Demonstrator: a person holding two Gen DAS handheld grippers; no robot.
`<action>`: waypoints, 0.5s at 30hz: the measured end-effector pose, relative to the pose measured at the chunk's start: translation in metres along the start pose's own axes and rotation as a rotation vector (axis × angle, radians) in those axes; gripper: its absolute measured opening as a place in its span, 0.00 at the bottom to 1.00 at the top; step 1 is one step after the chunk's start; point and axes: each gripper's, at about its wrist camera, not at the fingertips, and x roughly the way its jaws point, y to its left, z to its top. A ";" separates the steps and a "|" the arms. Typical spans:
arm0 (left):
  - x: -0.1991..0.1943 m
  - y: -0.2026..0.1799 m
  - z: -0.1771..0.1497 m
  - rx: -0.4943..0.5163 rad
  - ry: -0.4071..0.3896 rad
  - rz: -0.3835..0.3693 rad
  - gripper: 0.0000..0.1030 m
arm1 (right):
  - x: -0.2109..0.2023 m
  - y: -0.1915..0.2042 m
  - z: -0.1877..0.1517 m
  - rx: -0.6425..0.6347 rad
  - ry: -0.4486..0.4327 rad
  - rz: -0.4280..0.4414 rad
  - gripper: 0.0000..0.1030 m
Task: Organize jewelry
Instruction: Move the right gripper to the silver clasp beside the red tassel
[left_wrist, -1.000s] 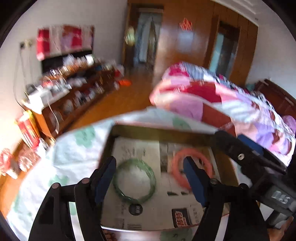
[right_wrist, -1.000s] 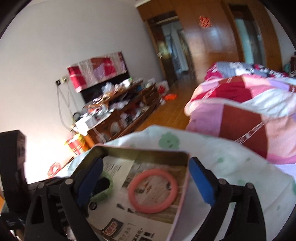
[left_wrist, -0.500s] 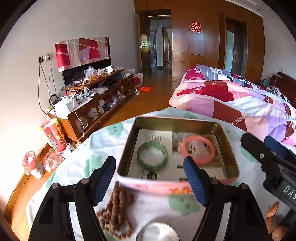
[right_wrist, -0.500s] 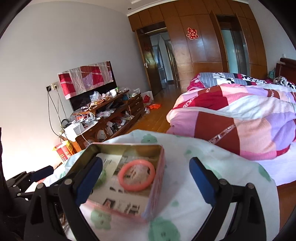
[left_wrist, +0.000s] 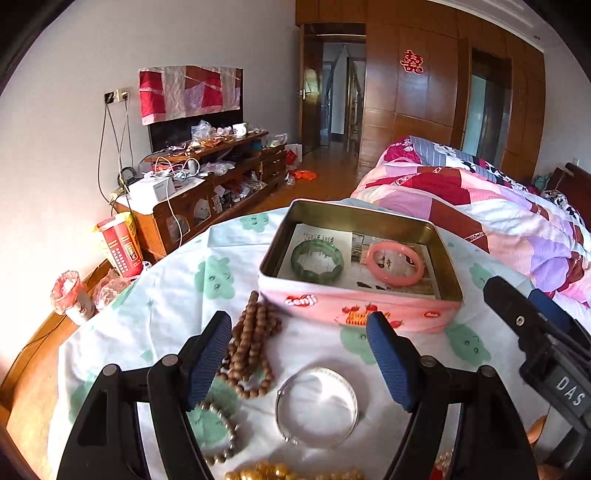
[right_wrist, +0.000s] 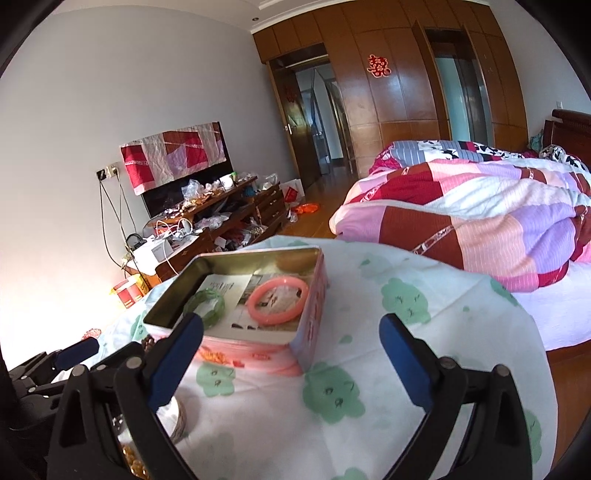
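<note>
A pink tin box (left_wrist: 360, 307) (right_wrist: 314, 314) stands open on the cloth-covered table and holds a green bangle (left_wrist: 317, 254) (right_wrist: 207, 305) and a pink bangle (left_wrist: 395, 264) (right_wrist: 277, 301) on printed paper. In front of it lie a string of brown wooden beads (left_wrist: 251, 350), a silver bangle (left_wrist: 317, 406), a grey bead bracelet (left_wrist: 221, 435) and golden beads (left_wrist: 291, 472). My left gripper (left_wrist: 299, 363) hangs open above the silver bangle with nothing between its fingers. My right gripper (right_wrist: 291, 363) stands open and empty, near the tin's right corner.
The table wears a white cloth with green prints (right_wrist: 369, 369). A bed with a patchwork quilt (right_wrist: 480, 206) lies to the right. A cluttered wooden TV cabinet (left_wrist: 207, 184) runs along the left wall. The right gripper's body (left_wrist: 546, 354) shows at the left wrist view's right edge.
Both grippers have drawn back from over the tin toward the table's near side. The tin now sits farther off, and the loose beads and silver bangle have come into view.
</note>
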 end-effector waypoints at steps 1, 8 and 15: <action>-0.002 -0.001 -0.002 0.001 -0.004 0.006 0.74 | -0.001 0.000 -0.001 -0.002 0.002 0.000 0.96; -0.014 0.002 -0.014 0.007 -0.024 0.042 0.74 | -0.009 0.004 -0.013 -0.023 -0.001 0.000 0.96; -0.023 0.006 -0.028 0.006 -0.021 0.057 0.74 | -0.023 0.011 -0.020 -0.047 -0.024 0.006 0.96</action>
